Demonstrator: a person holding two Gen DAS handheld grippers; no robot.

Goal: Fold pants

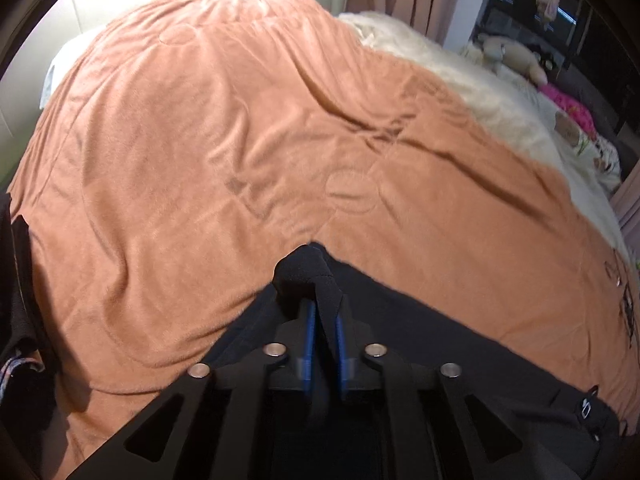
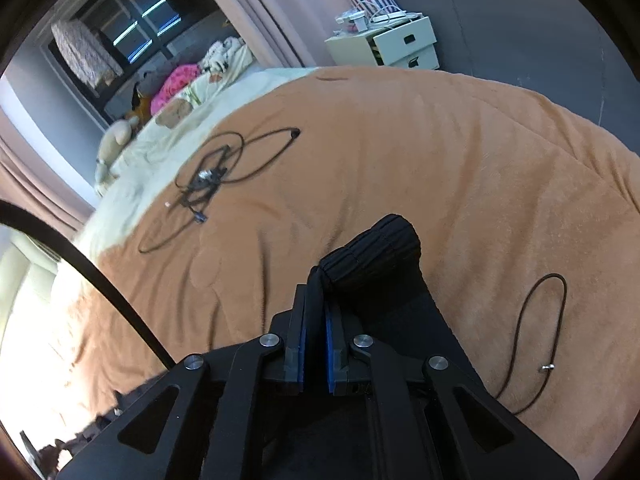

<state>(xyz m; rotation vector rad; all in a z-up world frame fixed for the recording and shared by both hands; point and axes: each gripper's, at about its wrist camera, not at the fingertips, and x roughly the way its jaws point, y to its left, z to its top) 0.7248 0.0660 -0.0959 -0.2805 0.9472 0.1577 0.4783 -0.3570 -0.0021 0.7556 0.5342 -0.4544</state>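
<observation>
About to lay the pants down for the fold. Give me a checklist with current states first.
1. Left gripper shut on pants: ok.
2. Right gripper shut on ribbed cuff: ok.
3. Pants hanging flat, no twist: cannot tell.
4. Blanket ahead of left gripper bare: ok.
5. Landing area on the right side free of cords: not ok, a cable tangle and a loose cord lie there.

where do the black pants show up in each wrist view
Left wrist: the black fabric pants fill the lower centre and right, bunched in the left gripper.
Right wrist: they sit lower centre, a ribbed band bunched at the right gripper.
Shared landmark: the orange plush blanket, also.
</observation>
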